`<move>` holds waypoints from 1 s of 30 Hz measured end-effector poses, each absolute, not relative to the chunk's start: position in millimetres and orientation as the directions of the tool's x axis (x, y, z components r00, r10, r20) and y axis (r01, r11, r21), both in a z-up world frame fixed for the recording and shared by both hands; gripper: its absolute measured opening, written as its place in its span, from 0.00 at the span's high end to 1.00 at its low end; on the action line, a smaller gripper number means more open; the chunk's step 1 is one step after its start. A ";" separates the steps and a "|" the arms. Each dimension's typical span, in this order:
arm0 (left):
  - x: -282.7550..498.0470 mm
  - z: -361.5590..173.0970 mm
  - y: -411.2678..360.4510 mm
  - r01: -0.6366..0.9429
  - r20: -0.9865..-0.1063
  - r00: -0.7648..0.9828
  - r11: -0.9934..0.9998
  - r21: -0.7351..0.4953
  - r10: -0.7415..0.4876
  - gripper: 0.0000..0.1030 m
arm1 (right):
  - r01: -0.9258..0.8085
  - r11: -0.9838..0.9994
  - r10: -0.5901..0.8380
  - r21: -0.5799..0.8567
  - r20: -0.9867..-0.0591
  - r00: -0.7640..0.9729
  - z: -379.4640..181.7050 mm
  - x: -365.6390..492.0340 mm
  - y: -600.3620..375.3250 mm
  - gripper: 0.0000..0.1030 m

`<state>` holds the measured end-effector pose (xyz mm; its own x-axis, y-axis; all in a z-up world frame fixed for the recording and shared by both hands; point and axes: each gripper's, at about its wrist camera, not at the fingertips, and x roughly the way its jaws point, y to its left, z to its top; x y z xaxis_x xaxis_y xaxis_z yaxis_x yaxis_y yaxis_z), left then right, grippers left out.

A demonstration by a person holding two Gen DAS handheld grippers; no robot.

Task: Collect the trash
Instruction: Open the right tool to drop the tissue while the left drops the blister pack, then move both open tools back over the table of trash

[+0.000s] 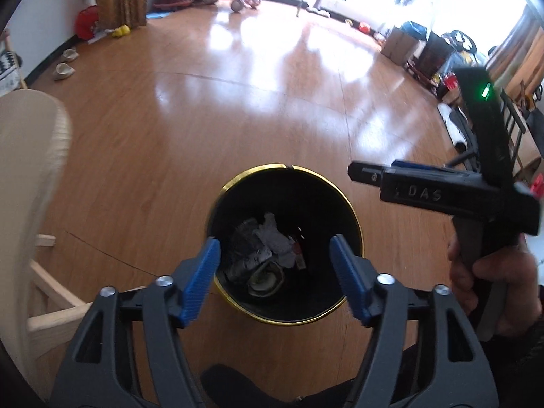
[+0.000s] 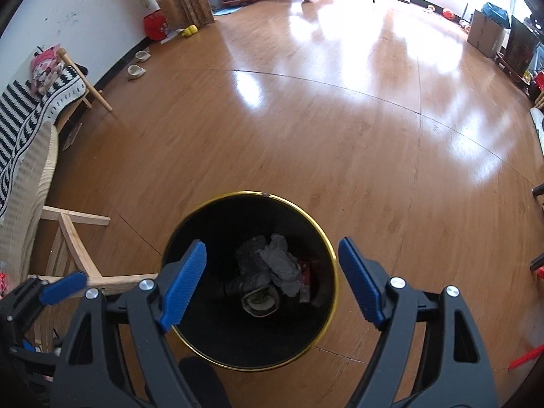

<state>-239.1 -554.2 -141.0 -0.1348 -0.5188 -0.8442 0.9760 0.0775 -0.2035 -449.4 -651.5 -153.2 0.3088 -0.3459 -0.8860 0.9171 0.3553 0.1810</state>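
Note:
A black bin with a gold rim [image 1: 258,168] stands on the wooden floor, straight below both grippers. Crumpled grey paper and other trash [image 1: 268,238] lie at its bottom. My left gripper [image 1: 274,243] hangs over the bin's mouth, open, with nothing between its blue pads. At the right of that view a hand [image 1: 493,282] holds the other gripper's black housing [image 1: 442,197]. In the right wrist view, my right gripper [image 2: 272,242] is also open and empty above the same bin [image 2: 234,193] and trash [image 2: 282,261]. A blue pad of the left gripper [image 2: 63,287] shows at lower left.
A light wooden frame [image 2: 78,238] and a wicker chair back [image 1: 30,170] stand just left of the bin. A striped blanket [image 2: 20,125] lies on a bench by the wall. A pair of slippers [image 2: 136,71] sits by the wall. Boxes [image 2: 486,34] sit far right.

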 end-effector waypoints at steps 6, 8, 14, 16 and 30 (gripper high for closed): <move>-183.7 -89.4 -497.2 0.957 -0.792 -0.009 0.223 -0.183 -0.610 0.10 | 0.866 0.466 -0.372 0.179 -0.849 0.375 -126.1 -408.3 -628.1 0.22; -155.7 -73.1 -471.4 0.933 -0.778 0.038 0.301 -0.197 -0.627 0.10 | 0.834 0.517 -0.349 0.194 -0.842 0.413 -114.1 -382.3 -614.3 0.22; -63.9 -33.9 -361.9 0.788 -0.726 0.254 0.572 -0.228 -0.639 0.09 | 0.676 0.704 -0.273 0.219 -0.795 0.541 -70.0 -277.1 -552.9 0.19; -32.9 -29.4 -316.8 0.709 -0.720 0.329 0.664 -0.239 -0.611 0.09 | 0.598 0.772 -0.225 0.214 -0.788 0.573 -59.6 -231.0 -520.5 0.19; 86.7 -50.4 -61.2 0.305 -0.756 0.541 0.924 -0.232 -0.369 0.09 | 0.204 0.966 0.001 0.156 -0.796 0.605 -34.2 -27.4 -307.0 0.19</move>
<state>86.7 -61.2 -50.4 0.5409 -0.3687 -0.7560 0.3051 0.9236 -0.2322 -27.4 -307.0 -34.2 0.6050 0.0007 -0.7962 0.2041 0.9665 0.1559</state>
